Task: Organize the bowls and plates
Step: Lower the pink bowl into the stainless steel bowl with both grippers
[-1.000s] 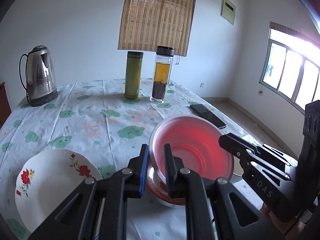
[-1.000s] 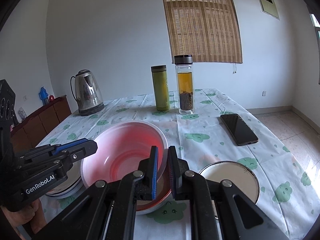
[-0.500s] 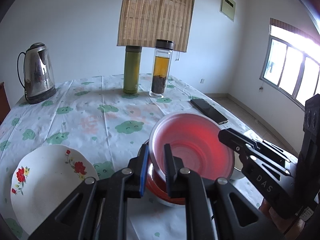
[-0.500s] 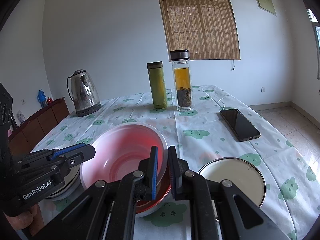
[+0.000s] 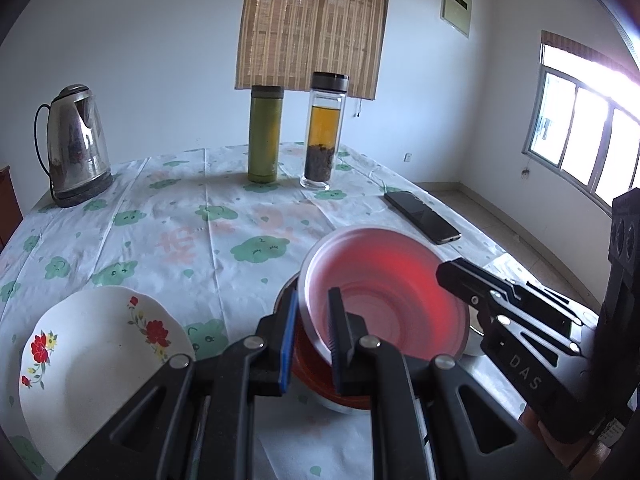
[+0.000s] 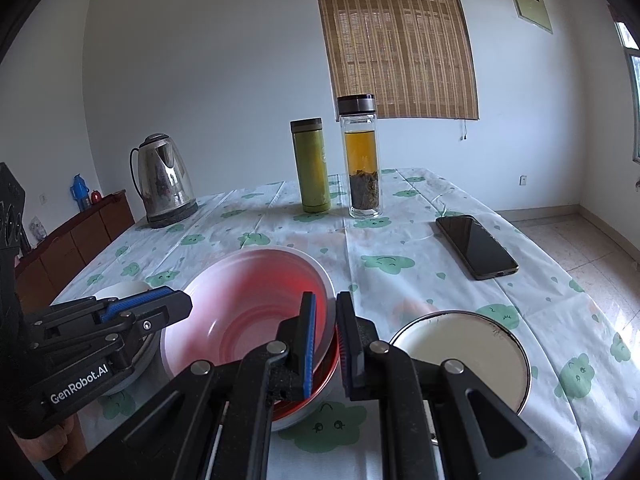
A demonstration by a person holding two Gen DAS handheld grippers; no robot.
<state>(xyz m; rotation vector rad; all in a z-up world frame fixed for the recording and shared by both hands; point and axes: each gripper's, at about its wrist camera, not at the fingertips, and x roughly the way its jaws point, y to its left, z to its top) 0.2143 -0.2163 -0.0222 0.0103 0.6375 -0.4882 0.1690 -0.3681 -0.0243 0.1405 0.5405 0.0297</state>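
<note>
both tools [image 5: 312, 328] [image 6: 325, 334] grip the pink bowl's [image 5: 384, 284] rim.

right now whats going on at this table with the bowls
A person is working two handheld grippers on one pink bowl. The left gripper is shut on its near-left rim and the right gripper is shut on the opposite rim, holding it just over a red bowl. A floral plate lies to the left and a cream metal-rimmed dish to the right. Kettle, two bottles and a phone sit untouched further back.
</note>
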